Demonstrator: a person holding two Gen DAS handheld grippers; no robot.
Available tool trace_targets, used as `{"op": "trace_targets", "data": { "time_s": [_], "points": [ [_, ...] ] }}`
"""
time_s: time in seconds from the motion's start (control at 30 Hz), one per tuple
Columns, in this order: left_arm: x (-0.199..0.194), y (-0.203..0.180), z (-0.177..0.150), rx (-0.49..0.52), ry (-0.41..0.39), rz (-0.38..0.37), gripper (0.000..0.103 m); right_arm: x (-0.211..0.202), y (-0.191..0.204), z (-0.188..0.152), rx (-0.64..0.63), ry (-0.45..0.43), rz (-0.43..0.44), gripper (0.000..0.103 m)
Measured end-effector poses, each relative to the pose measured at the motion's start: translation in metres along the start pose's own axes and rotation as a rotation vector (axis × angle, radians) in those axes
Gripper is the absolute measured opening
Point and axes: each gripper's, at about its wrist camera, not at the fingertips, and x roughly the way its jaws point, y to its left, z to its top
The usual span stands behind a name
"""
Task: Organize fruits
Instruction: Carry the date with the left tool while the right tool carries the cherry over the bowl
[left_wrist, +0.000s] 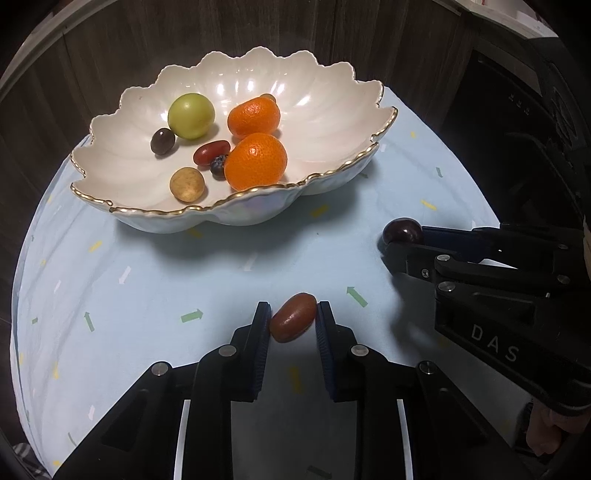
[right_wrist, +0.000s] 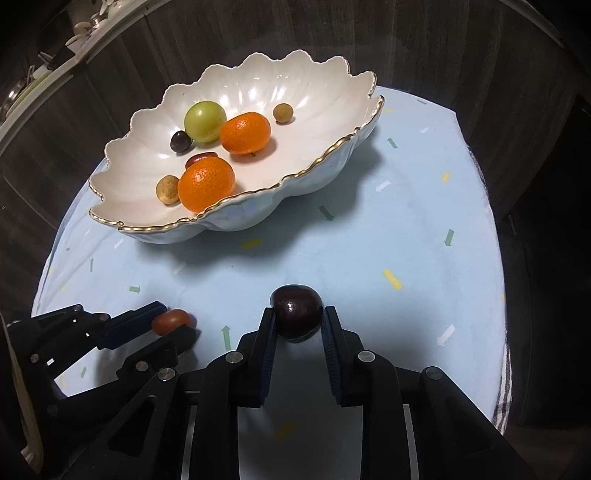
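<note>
My left gripper (left_wrist: 293, 309) is shut on a red-brown oval fruit (left_wrist: 293, 324), its pads pressing both sides just above the light blue cloth. My right gripper (right_wrist: 297, 314) is shut on a dark, glossy round fruit (right_wrist: 295, 312). In the left wrist view the right gripper (left_wrist: 392, 246) comes in from the right with the dark fruit (left_wrist: 402, 230) at its tip. In the right wrist view the left gripper (right_wrist: 173, 326) and its red-brown fruit (right_wrist: 171, 320) sit at the lower left. Behind both stands a white scalloped bowl (left_wrist: 236, 195) with a gold rim.
The bowl holds a green fruit (left_wrist: 191, 115), two oranges (left_wrist: 254, 116) (left_wrist: 255, 160), a dark grape (left_wrist: 162, 141), a red oval fruit (left_wrist: 211, 152), a blueberry (left_wrist: 218, 166) and a tan round fruit (left_wrist: 187, 184). The round table's cloth (left_wrist: 147, 273) ends at dark wood panels.
</note>
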Motion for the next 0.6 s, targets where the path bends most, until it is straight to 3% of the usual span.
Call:
{"op": "trace_targets", "data": {
  "time_s": [0.6],
  "points": [
    [-0.026,0.006,0.005,-0.014,-0.044,0.01,0.025,-0.026,0.007,-0.002,0.003,-0.044,-0.012,0.026]
  ]
}}
